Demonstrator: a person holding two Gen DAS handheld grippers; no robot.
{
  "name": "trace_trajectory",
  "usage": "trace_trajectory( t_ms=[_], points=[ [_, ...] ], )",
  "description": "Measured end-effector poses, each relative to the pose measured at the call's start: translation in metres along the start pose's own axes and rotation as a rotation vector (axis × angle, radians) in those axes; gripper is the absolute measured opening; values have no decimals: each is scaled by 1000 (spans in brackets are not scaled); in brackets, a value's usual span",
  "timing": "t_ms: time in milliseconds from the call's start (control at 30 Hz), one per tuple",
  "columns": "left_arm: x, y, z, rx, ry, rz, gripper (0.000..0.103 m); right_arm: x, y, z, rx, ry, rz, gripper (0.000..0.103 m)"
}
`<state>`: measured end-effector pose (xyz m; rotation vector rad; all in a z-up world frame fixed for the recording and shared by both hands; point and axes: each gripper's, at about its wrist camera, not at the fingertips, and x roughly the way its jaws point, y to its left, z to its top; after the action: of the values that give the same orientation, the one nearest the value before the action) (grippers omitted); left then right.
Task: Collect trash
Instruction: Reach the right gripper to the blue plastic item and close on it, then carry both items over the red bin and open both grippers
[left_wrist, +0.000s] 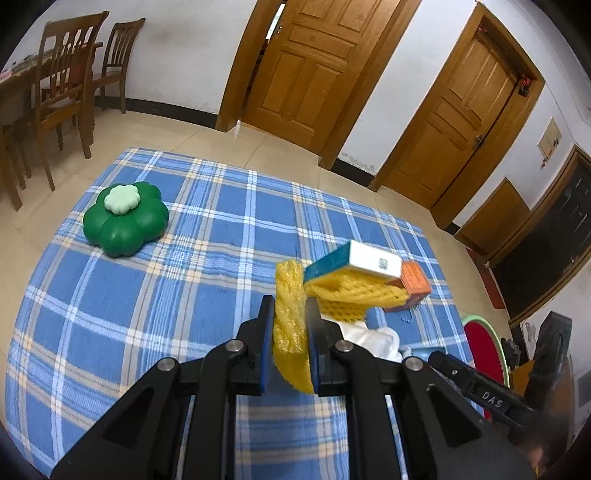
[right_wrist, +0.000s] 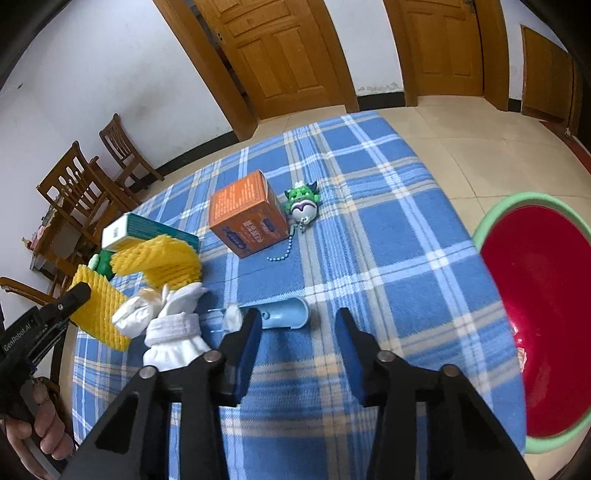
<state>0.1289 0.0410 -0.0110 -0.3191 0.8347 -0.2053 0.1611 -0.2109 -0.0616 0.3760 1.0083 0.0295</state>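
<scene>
– So where is the foam net (left_wrist: 291, 325), and how does it lie?
– Clamped in the left gripper (left_wrist: 290, 314); its jaws are closed on the yellow mesh. The net's long axis runs along the fingers, away from the camera, and its far end curls over to the right, against a teal box (left_wrist: 354, 260). In the right wrist view it hangs above the near left part of the plaid cloth (right_wrist: 388, 229).

– And the right gripper (right_wrist: 298, 321)?
– Its jaws stand apart with only cloth between them. No thing is held. A person's hand (right_wrist: 40, 424) shows at the lower left, on the left tool's handle.

– What lies nearest the net?
– A white crumpled wad (right_wrist: 166, 317) just beside it, then a pale blue scoop-shaped piece (right_wrist: 284, 314) lying on its side, open mouth upward, just beyond the right gripper's left finger. Farther off stand an orange box (right_wrist: 247, 214) and a green toy (right_wrist: 303, 201) on a bead chain.

– Any containers?
– A red basin (right_wrist: 546, 314) with a green rim sits off the cloth's right edge; something small and pale lies near its bottom, too blurred to name. A green flower-shaped box (left_wrist: 125, 219), lid on, rests at the cloth's far left.
</scene>
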Motion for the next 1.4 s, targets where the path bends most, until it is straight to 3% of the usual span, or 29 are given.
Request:
trace_trajectory(
  t_ms=[233,800,1400],
  points=[
    [6,3,3,-11,4,-1,15,4,1,0,-13,-14,-6,13],
    [-28,-29,2,46,-46,-44,15,-60,-13,-12,39,-146,16,12],
    [-40,-125,-15,190,-15,-175,15,-128,-82,-31,205,-271,-44,12]
  ],
)
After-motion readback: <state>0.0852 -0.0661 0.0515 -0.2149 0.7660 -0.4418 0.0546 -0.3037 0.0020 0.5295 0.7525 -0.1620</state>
